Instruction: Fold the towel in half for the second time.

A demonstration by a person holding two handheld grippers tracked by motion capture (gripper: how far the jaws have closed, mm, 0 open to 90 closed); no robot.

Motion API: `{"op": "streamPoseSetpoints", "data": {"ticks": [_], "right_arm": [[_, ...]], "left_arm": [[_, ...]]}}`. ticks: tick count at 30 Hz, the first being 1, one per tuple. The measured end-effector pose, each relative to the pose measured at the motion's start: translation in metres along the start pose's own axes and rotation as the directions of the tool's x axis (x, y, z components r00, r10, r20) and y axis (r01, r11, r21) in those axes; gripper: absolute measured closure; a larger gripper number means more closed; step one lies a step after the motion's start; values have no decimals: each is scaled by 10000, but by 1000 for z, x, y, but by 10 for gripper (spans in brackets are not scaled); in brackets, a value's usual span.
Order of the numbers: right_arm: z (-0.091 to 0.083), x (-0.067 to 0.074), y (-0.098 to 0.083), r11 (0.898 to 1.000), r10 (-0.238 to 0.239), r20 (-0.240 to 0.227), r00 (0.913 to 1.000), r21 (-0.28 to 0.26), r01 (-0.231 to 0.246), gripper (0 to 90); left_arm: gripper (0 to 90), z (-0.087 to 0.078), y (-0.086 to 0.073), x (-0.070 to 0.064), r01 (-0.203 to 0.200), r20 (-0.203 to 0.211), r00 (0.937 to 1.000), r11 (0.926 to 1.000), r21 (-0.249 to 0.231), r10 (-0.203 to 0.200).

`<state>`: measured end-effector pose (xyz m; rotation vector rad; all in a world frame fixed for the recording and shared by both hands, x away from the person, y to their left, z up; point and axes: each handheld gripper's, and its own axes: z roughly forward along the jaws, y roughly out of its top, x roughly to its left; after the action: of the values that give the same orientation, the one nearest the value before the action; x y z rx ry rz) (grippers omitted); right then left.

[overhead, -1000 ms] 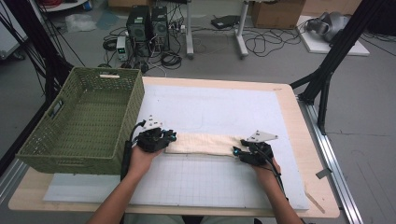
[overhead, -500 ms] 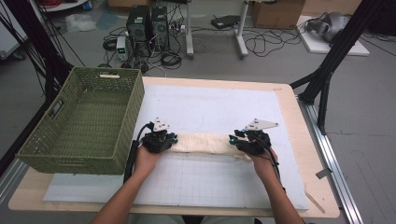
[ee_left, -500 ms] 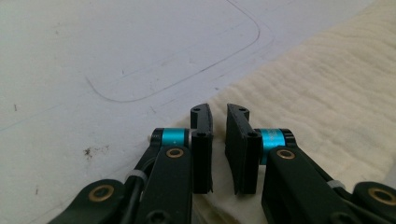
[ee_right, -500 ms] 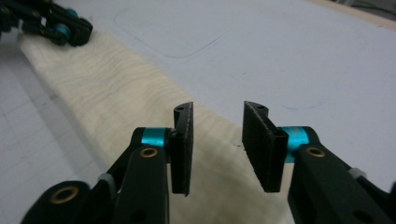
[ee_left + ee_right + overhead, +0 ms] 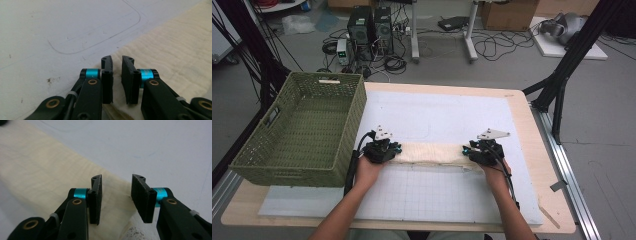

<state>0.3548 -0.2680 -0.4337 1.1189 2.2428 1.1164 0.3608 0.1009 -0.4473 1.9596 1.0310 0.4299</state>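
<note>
A cream cloth [image 5: 429,152], folded into a long narrow strip, lies across the white mat [image 5: 437,110]. My left gripper [image 5: 383,149] sits at its left end and my right gripper [image 5: 481,150] at its right end. In the left gripper view the jaws [image 5: 117,73] stand a narrow gap apart over the cloth's edge [image 5: 170,50]; they have just opened a little and pinch nothing. In the right gripper view the jaws [image 5: 116,196] stand wider apart above the cloth's corner [image 5: 45,167]. They have just been opening again after narrowing, and the pads do not press the cloth.
A green woven basket [image 5: 357,107] stands on the table's left side, close to my left gripper. The wooden table edge [image 5: 532,150] runs along the right. Computers and cables lie on the floor beyond the table's far edge.
My right gripper has shifted slightly away from the person at the cloth's right end. The left hand has kept its place.
</note>
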Motion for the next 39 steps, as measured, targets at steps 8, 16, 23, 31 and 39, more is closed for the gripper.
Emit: {"op": "streamPoseSetpoints", "data": {"ticks": [8, 16, 23, 31, 39], "right_arm": [[-29, 7, -9, 9978, -539, -516, 9972, -420, 518, 607], [-20, 9, -23, 9954, -822, -397, 9958, 465, 840, 611], [-18, 6, -27, 9935, -903, -327, 9954, 666, 924, 593], [-21, 3, -29, 9951, -671, -372, 9971, 703, 696, 574], [-36, -1, -25, 9990, -431, -183, 9989, -159, 428, 380]], "left_arm": [[717, -22, 6, -4, 87, 646, 9979, 9962, -867, -31], [799, -15, -8, -8, -589, 735, 9957, 9976, 375, 560], [834, -16, -13, -11, -1156, 313, 9929, 9923, 437, 1143], [837, -17, -12, -9, -1125, 105, 9936, 9926, 450, 1122], [624, -33, -6, 2, -146, 412, 9990, 9922, -1241, 198]]}}
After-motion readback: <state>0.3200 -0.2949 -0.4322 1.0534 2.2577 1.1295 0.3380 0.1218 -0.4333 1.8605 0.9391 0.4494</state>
